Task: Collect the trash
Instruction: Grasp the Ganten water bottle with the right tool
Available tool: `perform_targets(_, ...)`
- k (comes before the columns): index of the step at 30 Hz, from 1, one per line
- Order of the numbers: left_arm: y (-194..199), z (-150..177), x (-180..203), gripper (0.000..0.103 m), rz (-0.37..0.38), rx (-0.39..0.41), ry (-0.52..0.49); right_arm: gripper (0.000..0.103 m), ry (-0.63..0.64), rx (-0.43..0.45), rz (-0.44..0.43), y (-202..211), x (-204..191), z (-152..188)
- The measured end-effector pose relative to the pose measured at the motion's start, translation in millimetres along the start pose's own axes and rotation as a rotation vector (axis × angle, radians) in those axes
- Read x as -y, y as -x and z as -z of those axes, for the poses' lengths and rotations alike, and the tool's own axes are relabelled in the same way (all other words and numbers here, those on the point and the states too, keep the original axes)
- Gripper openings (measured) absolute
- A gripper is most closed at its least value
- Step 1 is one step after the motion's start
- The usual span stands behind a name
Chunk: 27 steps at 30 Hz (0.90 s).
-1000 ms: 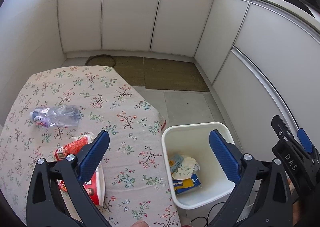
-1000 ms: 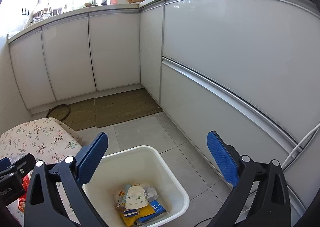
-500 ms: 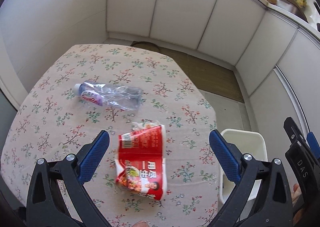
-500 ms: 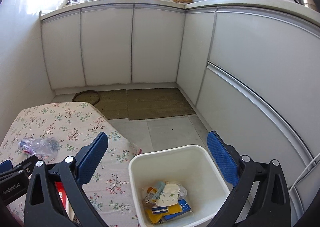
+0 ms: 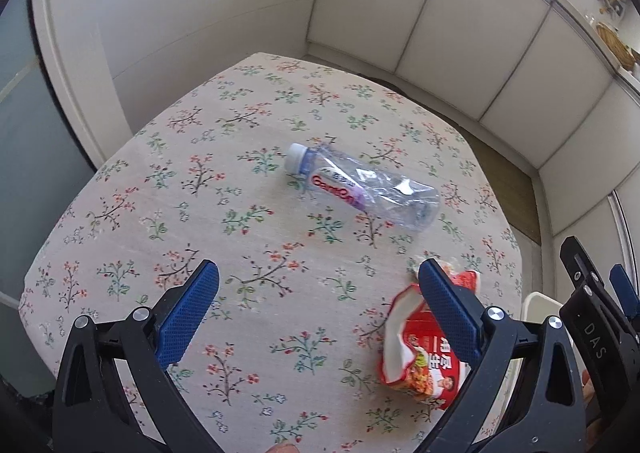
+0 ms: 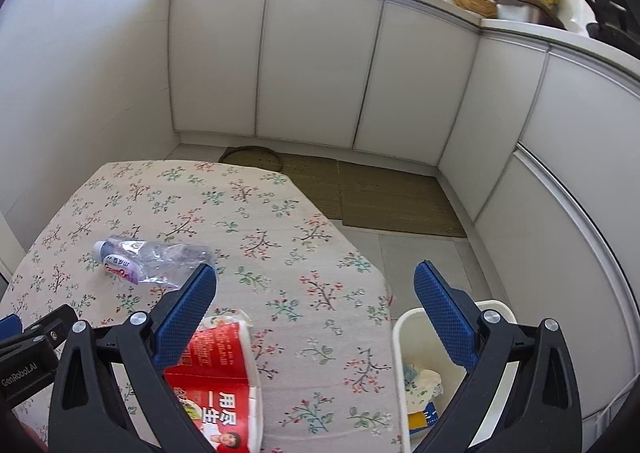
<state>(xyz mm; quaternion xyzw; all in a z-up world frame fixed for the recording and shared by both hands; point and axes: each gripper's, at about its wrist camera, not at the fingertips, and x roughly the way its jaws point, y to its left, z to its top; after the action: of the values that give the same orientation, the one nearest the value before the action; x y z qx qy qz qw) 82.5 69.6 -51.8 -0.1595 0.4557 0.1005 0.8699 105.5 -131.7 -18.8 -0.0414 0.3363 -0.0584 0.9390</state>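
Observation:
A crushed clear plastic bottle (image 5: 362,189) with a white cap lies on the floral tablecloth (image 5: 240,181); it also shows in the right wrist view (image 6: 152,259). A red and white noodle wrapper (image 5: 416,349) lies near the table's right edge, also in the right wrist view (image 6: 218,381). My left gripper (image 5: 316,305) is open and empty above the table, short of the bottle, its right finger over the wrapper. My right gripper (image 6: 314,311) is open and empty above the table's edge. A white bin (image 6: 400,337) with trash inside stands on the floor beside the table.
White cabinets (image 6: 320,69) line the back and right walls. Brown mats (image 6: 384,197) lie on the tiled floor. A wall (image 5: 180,13) runs close behind the table. The right gripper's body (image 5: 596,313) shows at the left view's right edge.
Both grippers have swung left, away from the bin and over the table. The bottle and wrapper now sit nearer the middle of the views. Both stay open.

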Motion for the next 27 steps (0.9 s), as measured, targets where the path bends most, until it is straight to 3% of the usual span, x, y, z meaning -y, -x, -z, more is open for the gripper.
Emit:
perform_targets(7, -8, -13, -56, 0.096, -0.068, -0.005, 0.138, 0.096, 0.150, -0.032, -0.045, -22, -66, -3)
perform_targets(12, -12, -20, -89, 0.096, -0.088, -0.008, 0.221, 0.096, 0.359, -0.060, -0.100, -45, -119, 6)
perform_targets(16, -14, -23, -105, 0.096, -0.100, -0.003, 0.263, 0.096, 0.507, -0.114, -0.131, -71, -157, 13)
perform_targets(27, -28, -26, -136, 0.096, -0.098, -0.028, 0.358, 0.093, 0.745, -0.228, -0.253, -128, -223, 25)
